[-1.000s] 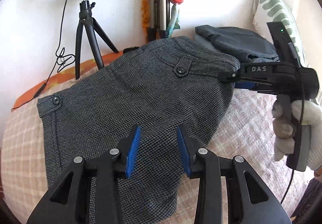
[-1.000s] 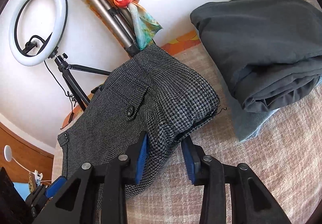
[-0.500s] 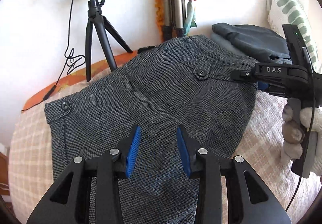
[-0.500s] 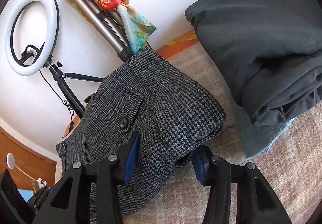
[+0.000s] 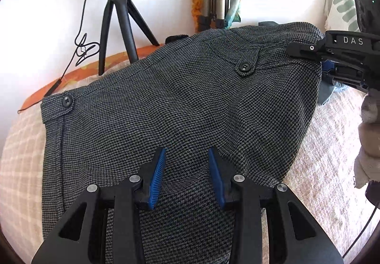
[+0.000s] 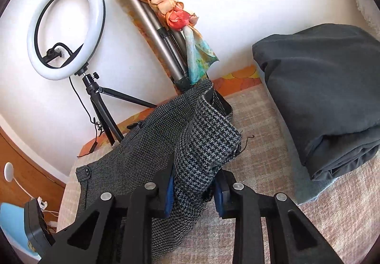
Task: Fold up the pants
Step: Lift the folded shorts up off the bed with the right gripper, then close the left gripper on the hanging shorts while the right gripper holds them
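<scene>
Dark grey houndstooth pants [image 5: 178, 107] lie on a beige checked bed cover [image 5: 327, 169]. My left gripper [image 5: 187, 177] is open just above the middle of the pants, nothing between its blue pads. My right gripper [image 6: 196, 189] is shut on a bunched fold of the pants [image 6: 206, 145] at their right edge and holds it lifted off the cover. In the left wrist view the right gripper [image 5: 332, 55] shows at the pants' upper right corner, which is raised.
A ring light on a black tripod [image 6: 64, 36] and a folded tripod with a scarf [image 6: 166, 12] stand against the white wall. Folded dark grey clothes [image 6: 327, 97] lie on the right. A leaf-print pillow [image 5: 342, 7] is at far right.
My right gripper has closed on the right edge of the pants and lifted it up. My left gripper has moved closer over the pants and stays open.
</scene>
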`<state>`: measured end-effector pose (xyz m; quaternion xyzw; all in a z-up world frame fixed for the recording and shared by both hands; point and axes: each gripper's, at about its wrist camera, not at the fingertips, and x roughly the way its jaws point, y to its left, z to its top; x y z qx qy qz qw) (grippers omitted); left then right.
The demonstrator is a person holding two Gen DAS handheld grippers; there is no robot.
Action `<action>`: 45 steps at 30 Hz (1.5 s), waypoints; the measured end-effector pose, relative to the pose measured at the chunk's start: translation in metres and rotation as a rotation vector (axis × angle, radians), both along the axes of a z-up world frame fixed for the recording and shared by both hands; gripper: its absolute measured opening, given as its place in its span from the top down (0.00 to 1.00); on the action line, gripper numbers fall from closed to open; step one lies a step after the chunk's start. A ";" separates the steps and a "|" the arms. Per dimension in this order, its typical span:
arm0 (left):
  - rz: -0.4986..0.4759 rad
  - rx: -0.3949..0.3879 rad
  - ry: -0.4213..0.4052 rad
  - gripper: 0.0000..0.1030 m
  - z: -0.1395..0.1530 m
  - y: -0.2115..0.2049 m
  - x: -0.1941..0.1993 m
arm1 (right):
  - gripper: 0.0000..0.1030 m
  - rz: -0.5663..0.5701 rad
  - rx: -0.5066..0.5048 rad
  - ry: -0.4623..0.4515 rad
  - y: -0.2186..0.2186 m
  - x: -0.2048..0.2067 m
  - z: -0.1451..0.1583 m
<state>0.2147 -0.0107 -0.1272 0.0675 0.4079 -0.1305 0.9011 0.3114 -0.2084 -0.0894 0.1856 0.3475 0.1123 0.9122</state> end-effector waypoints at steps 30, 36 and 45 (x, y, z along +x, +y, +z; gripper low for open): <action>0.509 -0.260 -0.119 0.66 0.064 0.248 -0.026 | 0.80 0.576 -0.710 -0.344 0.258 -0.097 0.014; 0.530 -0.290 -0.127 0.66 0.061 0.265 -0.033 | 0.80 0.732 -0.915 -0.345 0.316 -0.121 -0.037; 0.426 -0.282 -0.113 0.66 0.061 0.237 -0.020 | 0.78 0.855 -0.973 -0.395 0.330 -0.147 -0.055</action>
